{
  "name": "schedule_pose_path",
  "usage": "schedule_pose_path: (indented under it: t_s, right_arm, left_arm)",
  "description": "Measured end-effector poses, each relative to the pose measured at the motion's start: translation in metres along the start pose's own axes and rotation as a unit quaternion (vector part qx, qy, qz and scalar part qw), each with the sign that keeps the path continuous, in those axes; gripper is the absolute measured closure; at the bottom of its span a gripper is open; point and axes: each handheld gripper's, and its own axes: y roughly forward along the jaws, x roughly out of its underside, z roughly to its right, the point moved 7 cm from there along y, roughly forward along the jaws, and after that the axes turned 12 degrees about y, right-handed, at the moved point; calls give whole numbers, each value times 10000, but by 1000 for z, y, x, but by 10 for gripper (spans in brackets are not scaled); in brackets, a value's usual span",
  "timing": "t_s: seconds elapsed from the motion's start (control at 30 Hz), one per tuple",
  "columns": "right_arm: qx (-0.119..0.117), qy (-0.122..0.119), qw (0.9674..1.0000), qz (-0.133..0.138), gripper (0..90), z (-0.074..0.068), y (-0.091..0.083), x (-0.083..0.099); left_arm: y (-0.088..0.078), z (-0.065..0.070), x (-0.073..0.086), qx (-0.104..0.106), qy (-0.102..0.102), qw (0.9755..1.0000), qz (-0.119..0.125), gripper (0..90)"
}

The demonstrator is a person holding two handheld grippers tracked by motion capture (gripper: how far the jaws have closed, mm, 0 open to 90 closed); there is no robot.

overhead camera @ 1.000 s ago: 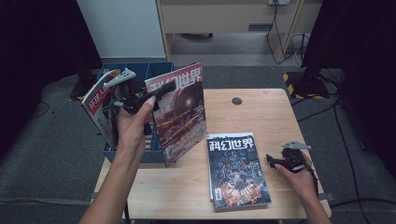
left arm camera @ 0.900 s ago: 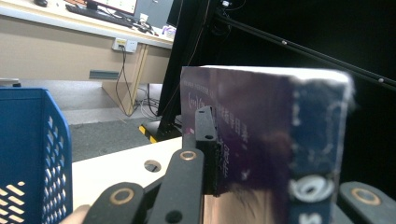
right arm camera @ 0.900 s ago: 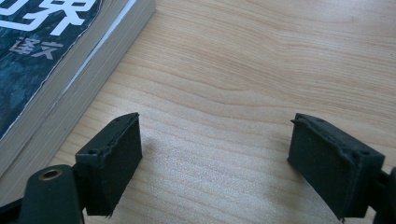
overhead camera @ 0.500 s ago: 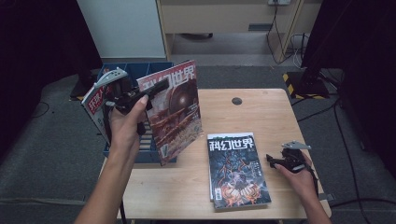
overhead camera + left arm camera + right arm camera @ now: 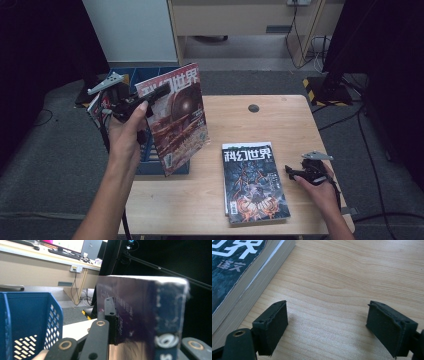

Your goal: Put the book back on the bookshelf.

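A red-covered magazine (image 5: 180, 120) hangs upright over the table's left edge, with my left gripper (image 5: 162, 92) shut on its top edge. In the left gripper view one black pad (image 5: 111, 320) presses the magazine's dark cover (image 5: 140, 315). A stack of magazines with a dark blue cover on top (image 5: 252, 182) lies flat on the wooden table (image 5: 240, 120). To its right my right gripper (image 5: 291, 172) rests low on the table, open. Nothing sits between its jaws (image 5: 327, 325), and the stack's edge (image 5: 249, 287) lies just left of them.
A blue perforated file rack (image 5: 150, 167) stands at the table's left edge beneath the held magazine, with another magazine (image 5: 97, 107) in it. Its mesh wall (image 5: 30, 322) is close on the left. A small dark round cap (image 5: 253, 108) sits at the table's far side.
My left hand has carried the red magazine leftward and slightly up, over the blue rack. The right gripper has stayed in place, still open.
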Motion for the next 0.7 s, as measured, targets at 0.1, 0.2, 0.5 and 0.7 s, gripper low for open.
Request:
schedule_pose_path:
  t_s: [0.1, 0.2, 0.5, 0.7]
  right_arm:
    - [0, 0, 10000, 0, 172, 0, 0, 0]
    - [0, 1, 10000, 0, 172, 0, 0, 0]
    - [1, 1, 10000, 0, 172, 0, 0, 0]
    - [0, 2, 10000, 0, 171, 0, 0, 0]
  left_arm:
    - [-4, -3, -1, -47, -16, 10000, 27, 836]
    - [-6, -4, -1, -73, -31, 10000, 59, 837]
    - [-14, -12, -2, -185, -67, 9998, 70, 836]
    - [-19, -17, -2, -251, -51, 9996, 84, 837]
